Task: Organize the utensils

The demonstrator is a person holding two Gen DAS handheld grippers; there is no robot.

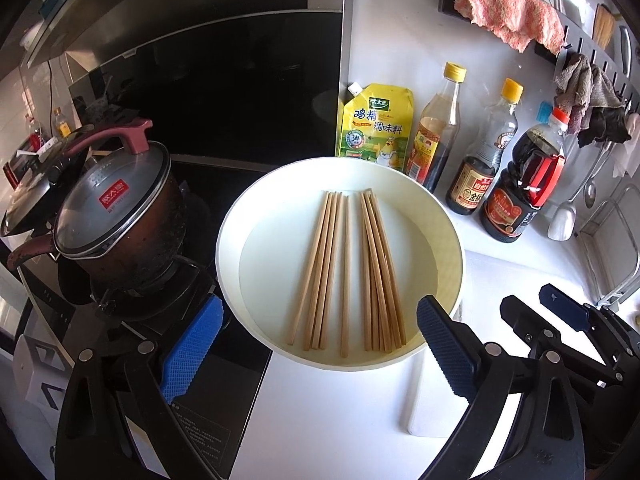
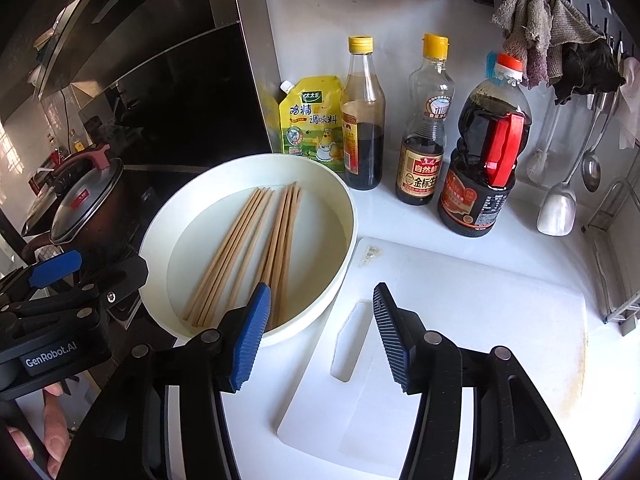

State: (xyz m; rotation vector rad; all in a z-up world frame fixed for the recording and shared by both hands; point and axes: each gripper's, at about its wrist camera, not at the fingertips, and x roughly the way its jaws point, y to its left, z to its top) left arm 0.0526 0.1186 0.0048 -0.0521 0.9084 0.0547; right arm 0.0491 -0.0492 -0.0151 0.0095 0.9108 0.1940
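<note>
Several wooden chopsticks [image 1: 352,268] lie side by side in a white round basin [image 1: 232,216] on the counter; they also show in the right wrist view [image 2: 248,252], inside the basin [image 2: 352,216]. My left gripper [image 1: 320,344] is open and empty, its fingers straddling the basin's near rim. My right gripper [image 2: 320,336] is open and empty, above a white cutting board [image 2: 460,320], just right of the basin. The right gripper also shows in the left wrist view [image 1: 560,320].
A lidded pot [image 1: 116,216] sits on the stove at left. A yellow seasoning pouch [image 1: 376,128] and three sauce bottles [image 2: 424,128] stand behind the basin. Cloths [image 2: 540,40], a spatula [image 2: 556,208] and ladles hang on a wall rack at right.
</note>
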